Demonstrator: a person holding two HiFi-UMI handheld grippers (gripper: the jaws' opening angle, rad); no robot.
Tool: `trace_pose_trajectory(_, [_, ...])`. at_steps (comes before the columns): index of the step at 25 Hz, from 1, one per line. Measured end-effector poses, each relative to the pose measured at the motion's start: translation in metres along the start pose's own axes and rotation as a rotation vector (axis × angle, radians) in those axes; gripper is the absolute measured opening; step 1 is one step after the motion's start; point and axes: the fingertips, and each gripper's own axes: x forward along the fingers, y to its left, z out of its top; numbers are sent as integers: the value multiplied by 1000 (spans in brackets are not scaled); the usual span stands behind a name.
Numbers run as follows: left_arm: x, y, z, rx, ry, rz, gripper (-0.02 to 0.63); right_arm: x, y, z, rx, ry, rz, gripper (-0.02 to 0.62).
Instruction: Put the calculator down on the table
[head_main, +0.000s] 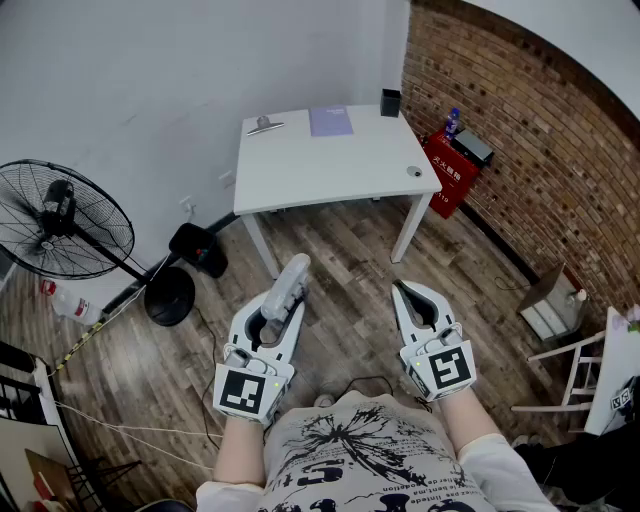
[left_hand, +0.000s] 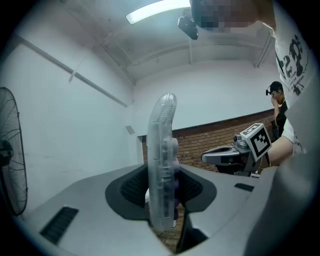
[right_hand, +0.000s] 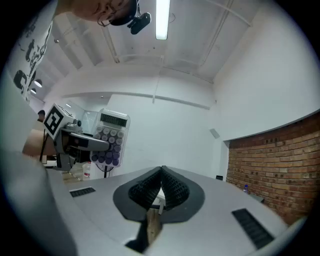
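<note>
Here the left gripper (left_hand: 163, 202) grips the calculator (left_hand: 162, 150) between its jaws; right gripper (right_hand: 161, 192) closed, empty.

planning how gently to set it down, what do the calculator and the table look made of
Calculator: clear, slightly frosted plastic by the look; you can see through its shell. Table: smooth matt white top and legs, probably painted or laminated board.

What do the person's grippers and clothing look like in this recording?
Both the left gripper and right gripper are light grey, tapering shells with black ribbed pads. Each carries a white cube with black square markers. The person wears a white T-shirt with a black print.
</note>
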Motion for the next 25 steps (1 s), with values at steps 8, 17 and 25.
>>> trace_pose_trajectory(8, [3, 25, -4, -9, 10, -10, 143, 22, 9, -1, -3, 15, -8, 12])
trace_pose_trajectory(17, [5, 71, -37, -26, 57, -60, 143, 68, 21, -13, 30, 21, -91, 14])
trace_pose_trajectory(25, [35, 96, -70, -40, 124, -29, 143, 111, -3, -55, 81, 70, -76, 14])
